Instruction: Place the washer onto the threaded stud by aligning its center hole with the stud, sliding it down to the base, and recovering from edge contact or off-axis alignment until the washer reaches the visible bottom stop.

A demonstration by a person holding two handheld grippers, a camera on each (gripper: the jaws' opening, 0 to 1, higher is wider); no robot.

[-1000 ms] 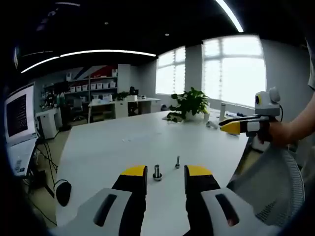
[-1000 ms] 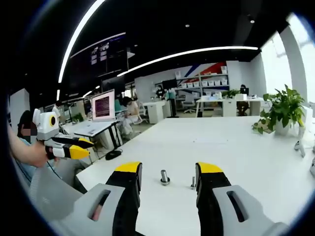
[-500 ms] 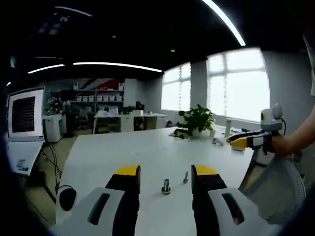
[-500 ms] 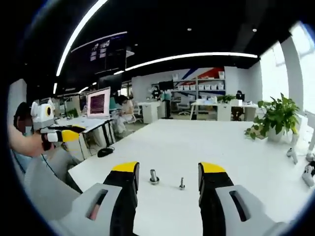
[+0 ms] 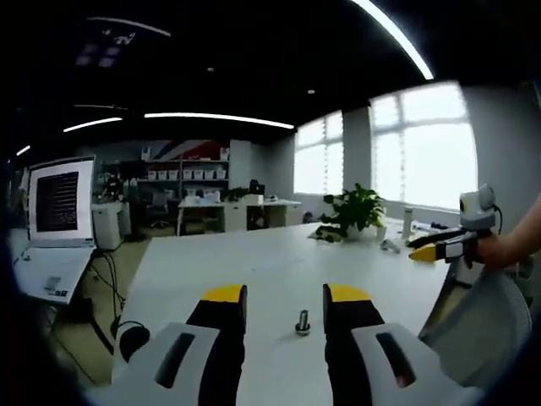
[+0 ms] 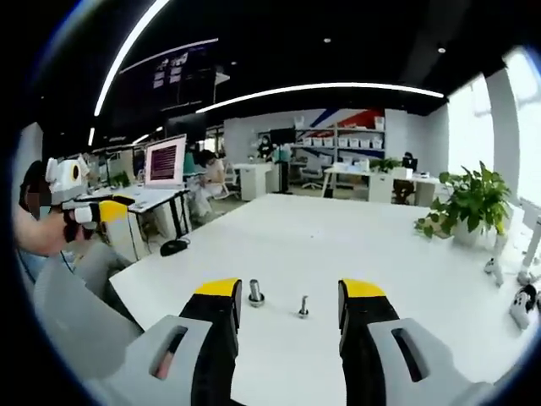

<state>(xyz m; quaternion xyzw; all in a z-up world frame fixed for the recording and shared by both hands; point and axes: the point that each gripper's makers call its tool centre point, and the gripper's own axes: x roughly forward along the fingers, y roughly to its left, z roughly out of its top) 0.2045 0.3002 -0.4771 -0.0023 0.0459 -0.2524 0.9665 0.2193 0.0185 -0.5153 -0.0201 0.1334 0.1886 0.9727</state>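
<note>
Two small metal pieces stand on the white table (image 6: pixel 338 245). One is a thick upright stud (image 6: pixel 254 293) with a wide ring at its base; the other is a thinner upright bolt (image 6: pixel 303 306) to its right. Neither is clear enough to pick out a separate washer. My right gripper (image 6: pixel 290 289) is open and empty, just short of both pieces. In the left gripper view, one upright metal piece (image 5: pixel 303 322) shows between the yellow-tipped jaws of my left gripper (image 5: pixel 285 296), which is open and holds nothing. Each gripper appears in the other's view, held in a hand (image 5: pixel 499 249).
A potted plant (image 6: pixel 473 199) and small items (image 6: pixel 524 304) sit on the table's far right side. A mesh chair (image 5: pixel 486 330) stands by the table's edge. Off the other edge are a monitor (image 5: pixel 59 201) and a dark object on the floor (image 5: pixel 131 338). Desks and shelves fill the background.
Both cameras have shifted with the hands. In the left gripper view the two metal pieces, apart before, now appear as one. Both grippers stay open and empty.
</note>
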